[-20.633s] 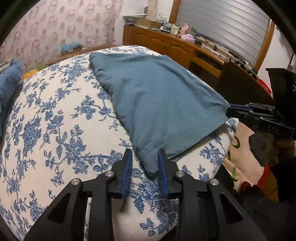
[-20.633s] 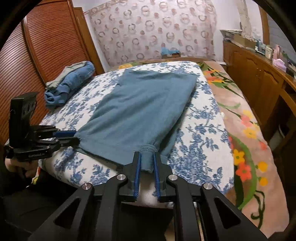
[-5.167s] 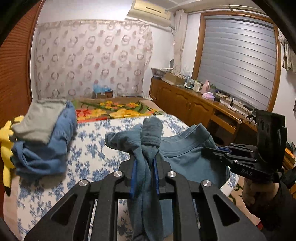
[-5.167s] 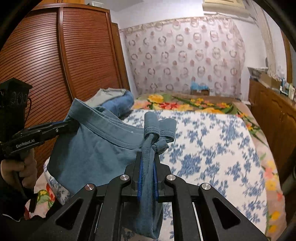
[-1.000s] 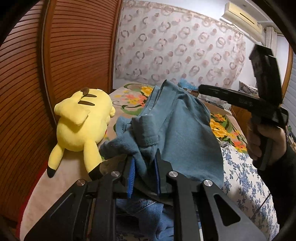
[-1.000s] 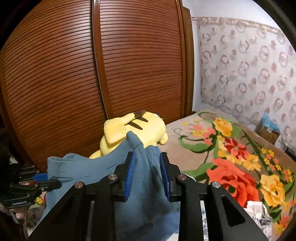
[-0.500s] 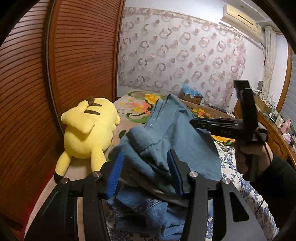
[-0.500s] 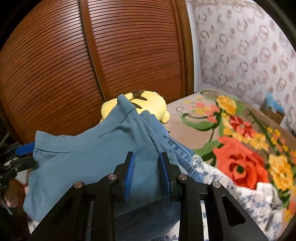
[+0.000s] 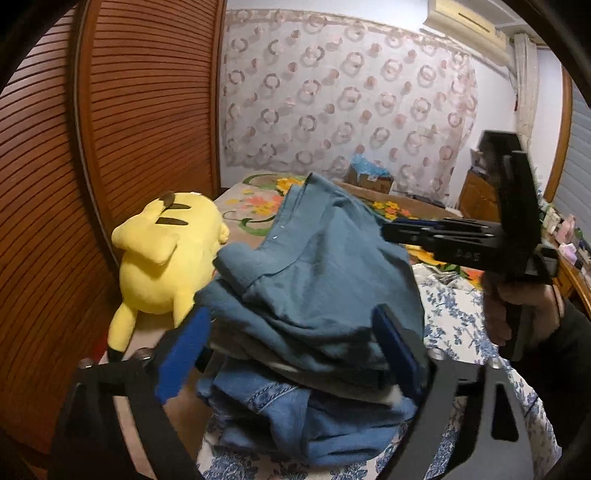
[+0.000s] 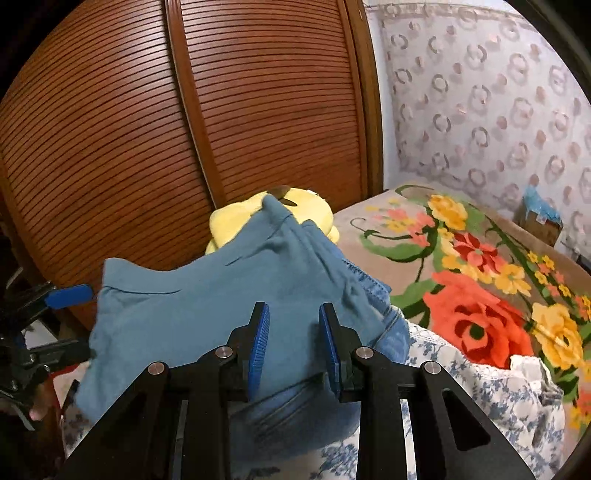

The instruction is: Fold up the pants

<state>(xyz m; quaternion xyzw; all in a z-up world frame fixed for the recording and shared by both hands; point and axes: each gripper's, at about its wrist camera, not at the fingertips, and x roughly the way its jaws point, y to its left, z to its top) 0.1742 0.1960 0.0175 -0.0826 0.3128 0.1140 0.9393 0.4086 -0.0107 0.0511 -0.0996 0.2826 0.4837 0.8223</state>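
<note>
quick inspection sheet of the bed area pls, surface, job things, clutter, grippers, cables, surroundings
surface: bed with a blue floral white sheet and a flowered blanket further back.
job's things: teal pants, folded, lie on top of a stack over denim jeans.
clutter: yellow plush toy beside the stack; cardboard box at the far end.
grippers: left hand-held gripper open, jaws have just been opening, straddling the stack without pressing; right hand-held gripper part open over the pants, no cloth pinched.
cables: nothing seen.
surroundings: slatted wooden wardrobe doors, patterned curtain, air conditioner.
</note>
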